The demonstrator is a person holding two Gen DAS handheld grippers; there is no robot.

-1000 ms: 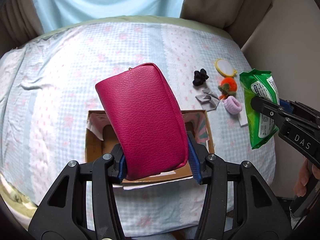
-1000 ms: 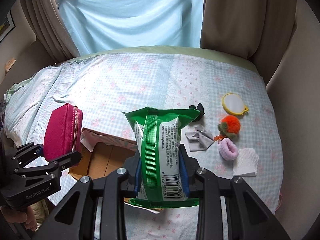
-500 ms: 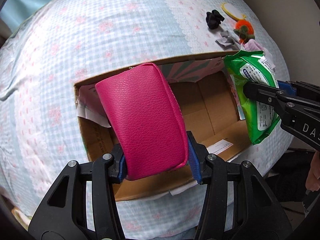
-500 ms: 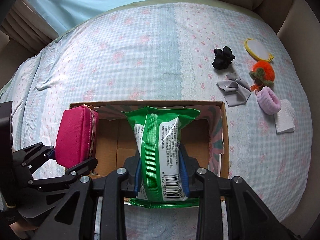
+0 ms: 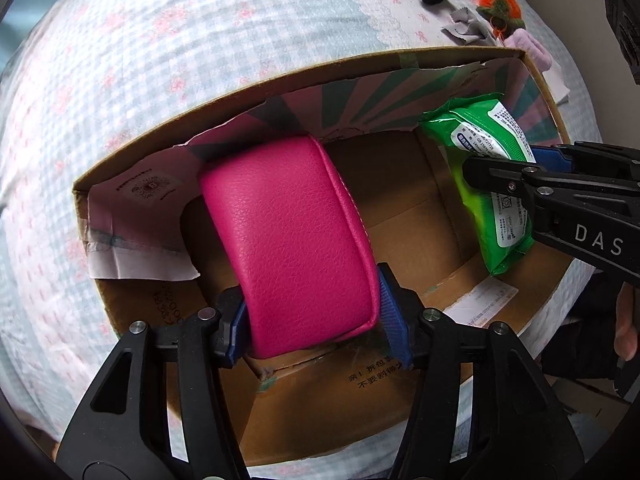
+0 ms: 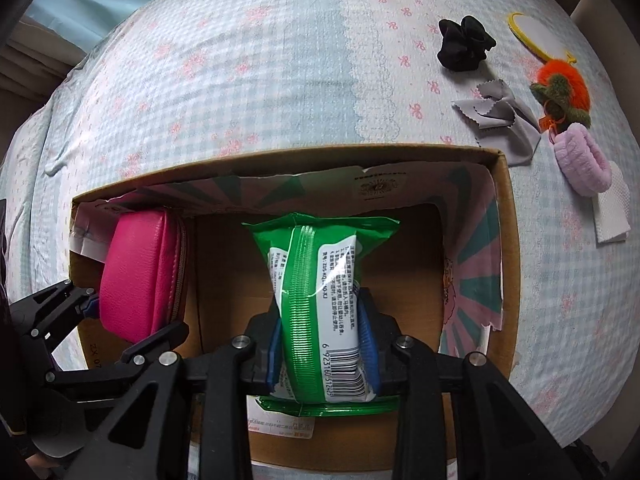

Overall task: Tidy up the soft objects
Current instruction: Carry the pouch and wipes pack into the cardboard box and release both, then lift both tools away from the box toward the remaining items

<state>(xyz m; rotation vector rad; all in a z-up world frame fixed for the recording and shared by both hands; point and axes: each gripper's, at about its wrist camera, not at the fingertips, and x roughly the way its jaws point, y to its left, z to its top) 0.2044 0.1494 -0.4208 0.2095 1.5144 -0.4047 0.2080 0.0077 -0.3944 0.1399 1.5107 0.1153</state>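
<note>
My left gripper (image 5: 316,320) is shut on a pink leather pouch (image 5: 292,236) and holds it inside the open cardboard box (image 5: 280,76), at its left end. The pouch also shows in the right wrist view (image 6: 140,272). My right gripper (image 6: 324,348) is shut on a green pack of wet wipes (image 6: 320,300) and holds it inside the same box (image 6: 508,240), right of the pouch. The pack shows in the left wrist view (image 5: 488,160), with the right gripper (image 5: 560,208) around it.
The box stands on a bed with a checked floral sheet (image 6: 260,80). To its right on the sheet lie a black scrunchie (image 6: 464,44), a grey cloth (image 6: 500,116), an orange plush (image 6: 560,88), a lilac scrunchie (image 6: 580,160), a yellow round mirror (image 6: 536,32) and a white tissue (image 6: 612,216).
Both grippers have moved down from above the bed into the box, carrying the pouch and the wipes pack with them. The box now fills both views.
</note>
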